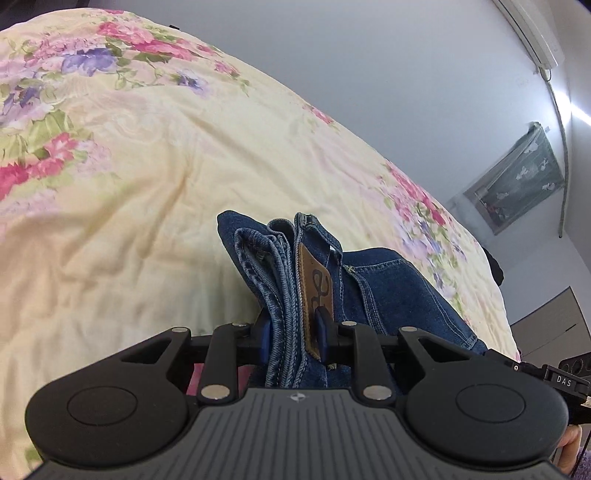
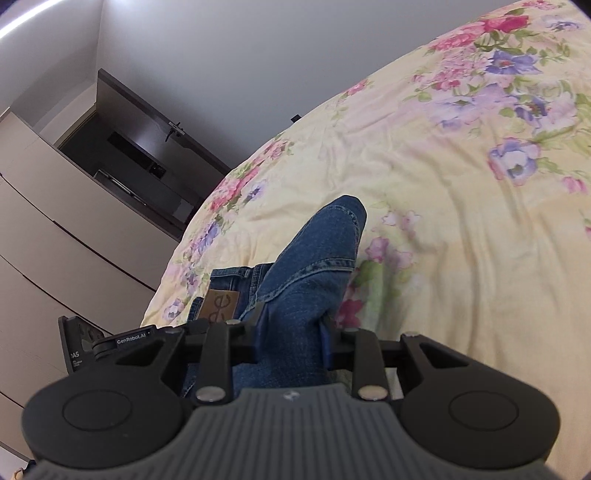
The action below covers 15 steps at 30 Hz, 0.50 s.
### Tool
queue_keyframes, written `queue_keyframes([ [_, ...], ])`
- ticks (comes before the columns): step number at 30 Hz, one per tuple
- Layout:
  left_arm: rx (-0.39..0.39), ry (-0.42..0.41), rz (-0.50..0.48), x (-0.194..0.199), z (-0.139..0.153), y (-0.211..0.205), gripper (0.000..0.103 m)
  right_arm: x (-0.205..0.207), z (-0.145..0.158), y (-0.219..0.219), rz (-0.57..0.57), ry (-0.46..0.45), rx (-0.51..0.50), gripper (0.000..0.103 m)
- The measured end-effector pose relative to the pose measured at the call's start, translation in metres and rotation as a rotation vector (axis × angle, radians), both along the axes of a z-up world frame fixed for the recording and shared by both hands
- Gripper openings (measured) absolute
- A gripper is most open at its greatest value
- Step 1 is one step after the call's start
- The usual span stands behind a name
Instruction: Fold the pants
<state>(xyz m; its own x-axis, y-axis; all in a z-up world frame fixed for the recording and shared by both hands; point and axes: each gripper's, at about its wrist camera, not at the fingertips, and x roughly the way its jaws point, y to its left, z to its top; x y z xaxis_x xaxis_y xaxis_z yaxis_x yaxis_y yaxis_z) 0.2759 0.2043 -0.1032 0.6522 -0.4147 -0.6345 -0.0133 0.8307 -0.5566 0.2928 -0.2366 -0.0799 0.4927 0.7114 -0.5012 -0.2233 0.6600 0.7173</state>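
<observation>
The blue jeans (image 1: pixel 373 284) are held above the floral bedspread. My left gripper (image 1: pixel 293 332) is shut on a stack of denim layers at the waistband, next to the brown leather patch (image 1: pixel 317 291). In the right wrist view the jeans (image 2: pixel 310 266) rise between the fingers, and my right gripper (image 2: pixel 293 332) is shut on a thick fold of them. The leather patch (image 2: pixel 219 304) and the left gripper's body (image 2: pixel 110 343) show just to the left, close by.
The cream bedspread (image 1: pixel 147 184) with pink and purple flowers fills most of both views. A white wall, an air conditioner (image 1: pixel 532 33) and a hanging picture (image 1: pixel 517 184) are behind. Beige wardrobe doors (image 2: pixel 55 240) and a dark doorway (image 2: pixel 140 155) stand beside the bed.
</observation>
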Motion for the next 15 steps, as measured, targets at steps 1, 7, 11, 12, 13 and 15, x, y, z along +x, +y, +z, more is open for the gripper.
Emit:
queue_keyframes([
  [1,0.009,-0.006,0.005,0.006,0.001,0.008,0.026,0.007,-0.004,0.011,-0.001,-0.011,0.006,0.024],
  [7,0.06,-0.032,0.02,0.038,-0.003,0.045,0.025,0.038,-0.033,0.055,-0.009,-0.04,0.068,0.024],
  [11,0.048,0.001,0.025,0.043,-0.035,0.061,0.026,0.043,-0.07,0.067,-0.008,0.001,0.078,0.024],
  [12,0.034,-0.005,0.031,0.042,-0.042,0.065,0.026,0.039,-0.079,0.065,-0.007,-0.003,0.075,0.024],
  [13,0.012,-0.007,0.039,0.041,-0.049,0.071,0.026,0.038,-0.087,0.062,-0.015,0.008,0.072,0.024],
  [15,-0.043,-0.002,0.046,0.039,-0.062,0.081,0.029,0.037,-0.106,0.057,-0.037,0.072,0.058,0.024],
])
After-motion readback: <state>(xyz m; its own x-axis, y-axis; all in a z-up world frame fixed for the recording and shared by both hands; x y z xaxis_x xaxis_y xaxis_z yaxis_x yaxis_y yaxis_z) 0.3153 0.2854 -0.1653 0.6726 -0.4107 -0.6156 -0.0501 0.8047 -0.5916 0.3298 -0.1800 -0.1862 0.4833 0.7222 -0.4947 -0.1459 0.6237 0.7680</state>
